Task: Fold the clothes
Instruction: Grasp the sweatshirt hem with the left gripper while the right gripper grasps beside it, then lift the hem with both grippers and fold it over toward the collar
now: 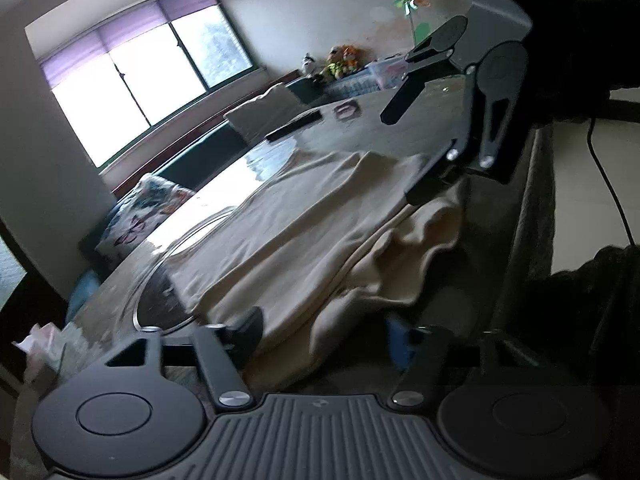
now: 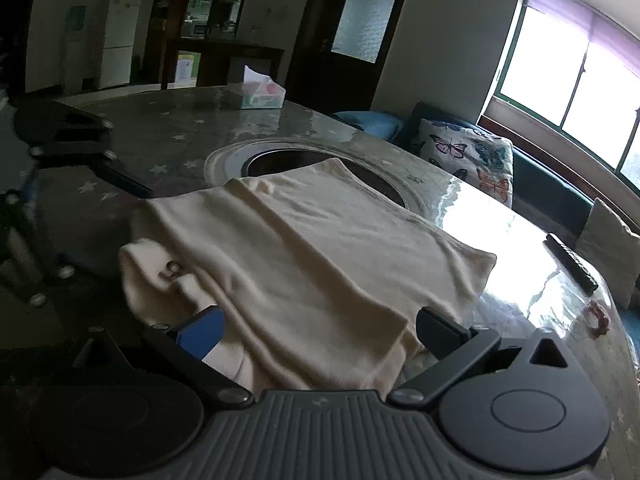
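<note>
Looking at the cream garment [image 2: 304, 248], we judge it soft, light and limp: it lies on the round table [image 2: 168, 136] in loose waves, with one part laid over another, so it is at least partly folded, and its far corner covers the dark round inset [image 2: 280, 160] in the table's middle. Such knit cloth probably bends wherever it is lifted and slides easily on the glossy top, so one pinch may drag the whole piece instead of turning only one layer. It is not fragile.

The near edge hangs a little over the table rim, directly in front of the right gripper [image 2: 320, 328] and between its two fingers. These fingers stand wide apart, one at each side of the cloth, and we see no pinch on it. The left gripper [image 1: 332, 332] is also spread wide, and the bunched lower edge lies just ahead of it, not held.

For a hold, we think the two near corners or the doubled hem are best, because there the layers are thick enough for the pads to bite. The small metal ring [image 2: 173, 268] on the left flap should be avoided.

Farther from the grippers, a tissue box [image 2: 262, 94] and a remote control [image 2: 572, 264] lie well apart from the garment.
</note>
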The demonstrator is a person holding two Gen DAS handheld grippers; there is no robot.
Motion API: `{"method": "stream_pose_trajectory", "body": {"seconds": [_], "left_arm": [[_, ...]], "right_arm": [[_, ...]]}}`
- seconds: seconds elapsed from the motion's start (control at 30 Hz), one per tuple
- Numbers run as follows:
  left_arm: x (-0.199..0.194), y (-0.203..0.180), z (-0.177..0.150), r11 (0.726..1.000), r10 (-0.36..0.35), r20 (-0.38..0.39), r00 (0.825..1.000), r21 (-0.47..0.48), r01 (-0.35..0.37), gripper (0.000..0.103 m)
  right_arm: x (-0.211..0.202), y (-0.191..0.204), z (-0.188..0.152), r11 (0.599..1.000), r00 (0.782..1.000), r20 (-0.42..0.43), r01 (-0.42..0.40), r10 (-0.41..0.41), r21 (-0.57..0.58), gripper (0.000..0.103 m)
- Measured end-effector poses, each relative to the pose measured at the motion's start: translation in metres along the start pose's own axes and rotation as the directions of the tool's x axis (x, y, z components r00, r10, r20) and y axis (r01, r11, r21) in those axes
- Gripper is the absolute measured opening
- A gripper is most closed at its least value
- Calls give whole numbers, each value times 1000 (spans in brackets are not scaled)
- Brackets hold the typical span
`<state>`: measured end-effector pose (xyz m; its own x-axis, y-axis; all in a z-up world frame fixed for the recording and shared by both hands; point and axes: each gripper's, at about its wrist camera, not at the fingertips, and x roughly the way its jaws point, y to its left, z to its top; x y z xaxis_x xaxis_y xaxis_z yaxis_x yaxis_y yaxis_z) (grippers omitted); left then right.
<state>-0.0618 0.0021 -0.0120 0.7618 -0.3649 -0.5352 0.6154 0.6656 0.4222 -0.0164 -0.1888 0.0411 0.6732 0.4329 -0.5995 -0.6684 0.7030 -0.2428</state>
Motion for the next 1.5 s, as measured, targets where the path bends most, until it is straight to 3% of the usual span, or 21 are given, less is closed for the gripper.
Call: {"method": "stream_pose_trajectory", "body": {"seconds": [0.2,0.37,0.53,0.67,0.7,0.83,0.87,0.97,1.17,1.37,1.43,1.5], "left_arm": [[6,3,5,997,-53,32,998,-48,55,20],[6,29,19,985,-36,67,997,-164,47,11],[13,48,30,974,-17,86,996,-224,36,10],[15,49,31,975,-29,88,996,-218,48,10],[15,48,30,976,-33,87,996,-214,51,11],[10,43,21,979,-28,68,997,-200,41,17],[9,40,18,980,-23,64,998,-195,35,23],[5,31,10,984,4,49,999,-178,4,47],[4,21,-3,992,42,23,999,-122,-39,55],[13,23,-12,996,67,3,998,-60,-67,53],[12,27,-12,996,68,7,998,-60,-67,42],[11,30,-12,996,68,12,998,-59,-67,24]], "right_arm": [[-16,6,-10,999,999,-19,-35,34,-16,98],[-17,14,-14,995,997,-30,-78,77,-56,93],[-5,22,-10,992,996,-26,-83,81,-95,81],[11,22,-6,994,997,-40,-67,64,-84,52],[15,20,-6,995,997,-50,-63,59,-74,40],[21,6,-2,996,995,-60,-84,84,2,22],[20,3,-1,996,995,-54,-88,89,17,18],[18,-2,4,995,995,-38,-90,92,48,15],[18,-12,14,991,996,-21,-85,88,101,11],[17,-17,20,990,998,-2,-67,67,121,10],[16,-18,21,990,998,5,-59,59,130,9],[15,-19,21,989,998,12,-55,54,140,9]]}}
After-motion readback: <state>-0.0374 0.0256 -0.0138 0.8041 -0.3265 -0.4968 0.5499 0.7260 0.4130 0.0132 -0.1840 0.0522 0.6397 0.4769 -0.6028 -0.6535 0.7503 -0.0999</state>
